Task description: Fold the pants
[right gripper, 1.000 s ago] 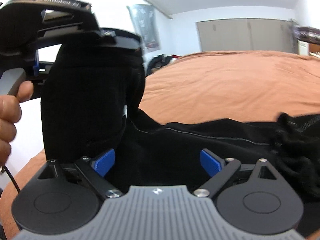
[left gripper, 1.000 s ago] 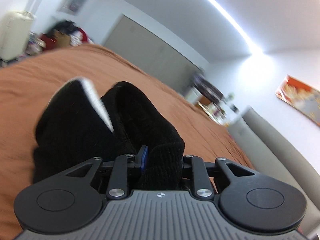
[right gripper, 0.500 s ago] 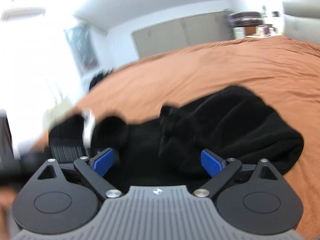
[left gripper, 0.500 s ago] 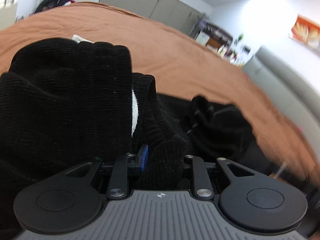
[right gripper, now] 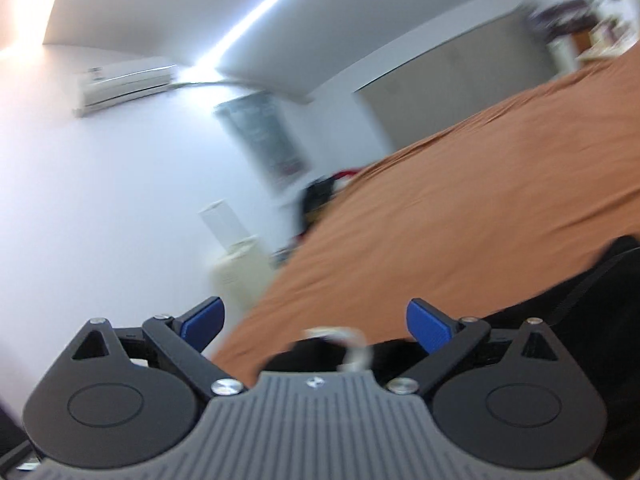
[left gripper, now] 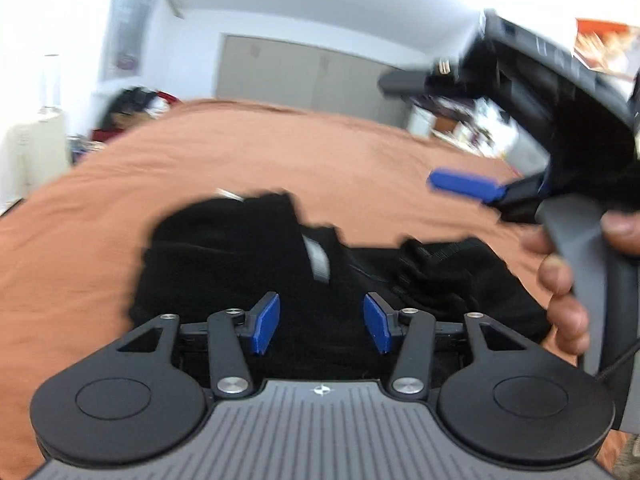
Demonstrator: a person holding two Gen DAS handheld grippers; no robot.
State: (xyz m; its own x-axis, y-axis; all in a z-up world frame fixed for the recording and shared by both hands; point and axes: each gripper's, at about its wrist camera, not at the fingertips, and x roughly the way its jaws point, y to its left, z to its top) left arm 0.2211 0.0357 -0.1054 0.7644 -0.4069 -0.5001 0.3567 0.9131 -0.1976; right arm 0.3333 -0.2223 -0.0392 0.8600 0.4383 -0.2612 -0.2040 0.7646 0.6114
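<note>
Two grippers are being held over black pants (left gripper: 248, 264) that are lying bunched on an orange bedspread (left gripper: 80, 240). Going left to right in the left wrist view, the left gripper (left gripper: 320, 322) is being opened just above the cloth, with nothing pinched between its blue pads; further right, the right gripper (left gripper: 460, 184) is being carried in a hand (left gripper: 568, 280), above the bed.

The fold may be coming undone as the jaws are being released: loose, thick cloth could be slumping or being snagged on a pad and dragged.

In the right wrist view, the right gripper (right gripper: 316, 320) is being spread wide and empty, and only an edge of the pants is being shown low at right. An air conditioner (right gripper: 124, 84) is being shown there alone, while the whole bundle is being shown only in the left view.
</note>
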